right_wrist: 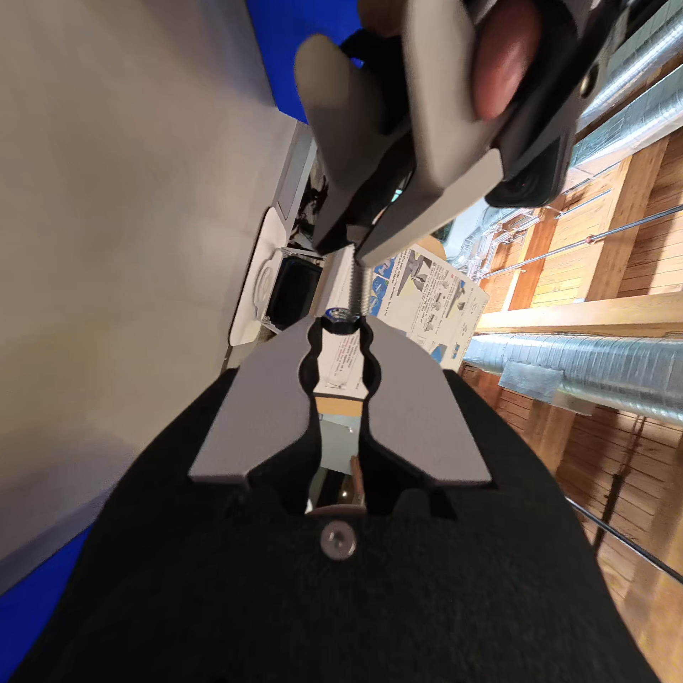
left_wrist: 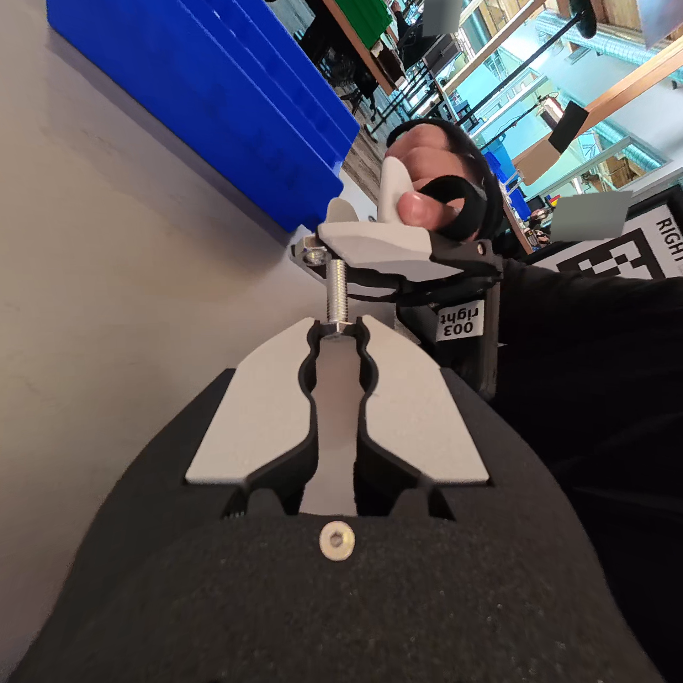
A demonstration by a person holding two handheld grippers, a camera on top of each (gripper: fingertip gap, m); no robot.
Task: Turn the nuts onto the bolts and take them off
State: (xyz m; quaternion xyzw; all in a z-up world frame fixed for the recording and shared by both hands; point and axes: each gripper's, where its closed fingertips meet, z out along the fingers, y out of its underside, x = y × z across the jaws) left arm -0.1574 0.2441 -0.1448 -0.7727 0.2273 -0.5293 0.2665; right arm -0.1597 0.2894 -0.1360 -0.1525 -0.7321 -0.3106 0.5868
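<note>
left tongs pinch the hex head of the bolt at their tips; the threaded shaft points toward 12 o'clock in the left wrist view, held up off the pale table.

right tongs come in from 3 o'clock in that view, pinching the nut just at the shaft's free end. nut sits a touch toward 9 o'clock of the bolt tip, not square over it.

right wrist view agrees: nut gripped at the tips of the right tongs, bolt running off toward 12 o'clock into the blurred left tongs. whether any thread has caught cannot be told.

blue bin lies at 11 o'clock on the table, well apart. a printed sheet shows at 2 o'clock behind the bolt.

step in hand, as judged: starting the nut on the thread, or just parting them; the frames do not settle which.

next move likely calls for lining the nut's hole up with the shaft's axis, then turning with light push. a tilted nut would probably cross-thread or slip.
</note>
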